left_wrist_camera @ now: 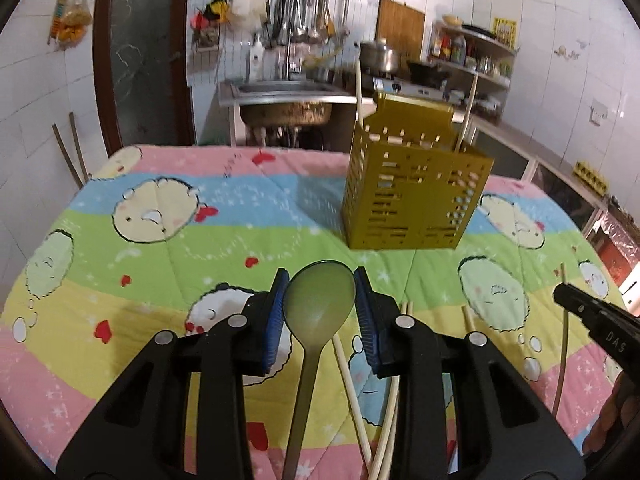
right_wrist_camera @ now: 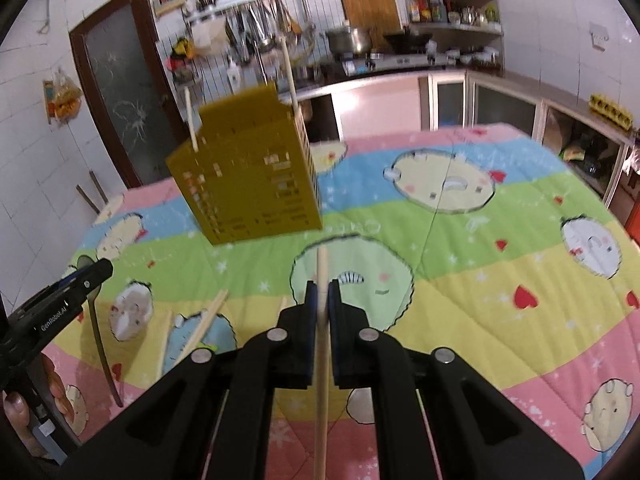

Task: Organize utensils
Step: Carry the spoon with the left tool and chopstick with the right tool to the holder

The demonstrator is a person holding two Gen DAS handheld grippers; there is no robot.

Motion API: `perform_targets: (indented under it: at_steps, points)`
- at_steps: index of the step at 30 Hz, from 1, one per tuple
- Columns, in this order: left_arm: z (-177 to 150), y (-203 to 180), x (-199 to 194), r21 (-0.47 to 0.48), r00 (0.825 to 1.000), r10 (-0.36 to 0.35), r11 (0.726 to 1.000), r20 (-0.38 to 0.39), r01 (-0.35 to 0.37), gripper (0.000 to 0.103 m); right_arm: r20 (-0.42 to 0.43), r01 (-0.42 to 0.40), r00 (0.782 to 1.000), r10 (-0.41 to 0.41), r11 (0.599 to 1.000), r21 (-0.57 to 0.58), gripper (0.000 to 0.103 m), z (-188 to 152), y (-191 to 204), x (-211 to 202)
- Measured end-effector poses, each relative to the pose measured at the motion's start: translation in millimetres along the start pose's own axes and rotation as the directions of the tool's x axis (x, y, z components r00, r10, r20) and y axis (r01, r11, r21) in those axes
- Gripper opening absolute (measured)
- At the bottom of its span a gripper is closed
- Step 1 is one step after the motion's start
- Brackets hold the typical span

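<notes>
The left claw [left_wrist_camera: 320,312] clamps a green spoon [left_wrist_camera: 319,300]; the right claw [right_wrist_camera: 322,312], fully closed, pinches a chopstick [right_wrist_camera: 321,380]. The yellow holder [left_wrist_camera: 416,188] on the bench already contains two chopsticks; several remain on the quilt [left_wrist_camera: 160,240].

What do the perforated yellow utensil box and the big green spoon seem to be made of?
The perforated yellow utensil box looks like thin sheet metal or stiff plastic with a matte coat: flat folded walls, punched slots. The big green spoon looks like moulded plastic, slightly translucent with a soft sheen; neither is certain.
</notes>
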State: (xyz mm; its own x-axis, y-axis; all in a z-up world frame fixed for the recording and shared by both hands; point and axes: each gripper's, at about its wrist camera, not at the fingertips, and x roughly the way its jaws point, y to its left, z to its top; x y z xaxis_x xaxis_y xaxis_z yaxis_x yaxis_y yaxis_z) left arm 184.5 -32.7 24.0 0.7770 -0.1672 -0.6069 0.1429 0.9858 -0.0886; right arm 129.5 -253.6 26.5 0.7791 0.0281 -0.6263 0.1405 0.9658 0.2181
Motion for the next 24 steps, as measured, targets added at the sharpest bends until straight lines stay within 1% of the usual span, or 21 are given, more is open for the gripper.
perform_targets:
  at_steps: [4,11,19,24]
  points:
    - [-1.3,-1.4,-20.6,0.02,0.997,0.024,0.999,0.071,-0.025,0.032,0.073,-0.009,0.997,0.008,1.0,0.005,0.006,2.9,-2.3,-22.1]
    - [-0.7,5.5,-50.3,-0.006,0.985,0.034,0.999,0.168,-0.033,0.031,0.163,-0.001,0.987,0.002,1.0,-0.01,0.006,8.4,-3.0,-43.9]
    - [5.0,9.8,-76.4,-0.021,0.968,0.034,0.999,0.248,-0.029,0.031,0.211,0.012,0.977,-0.011,1.0,-0.006,0.006,12.1,-4.9,-52.9]
    - [11.1,10.4,-82.4,-0.031,0.963,0.022,0.999,0.268,-0.015,0.031,0.234,0.012,0.972,-0.01,1.0,-0.004,0.006,16.0,-5.3,-56.9]
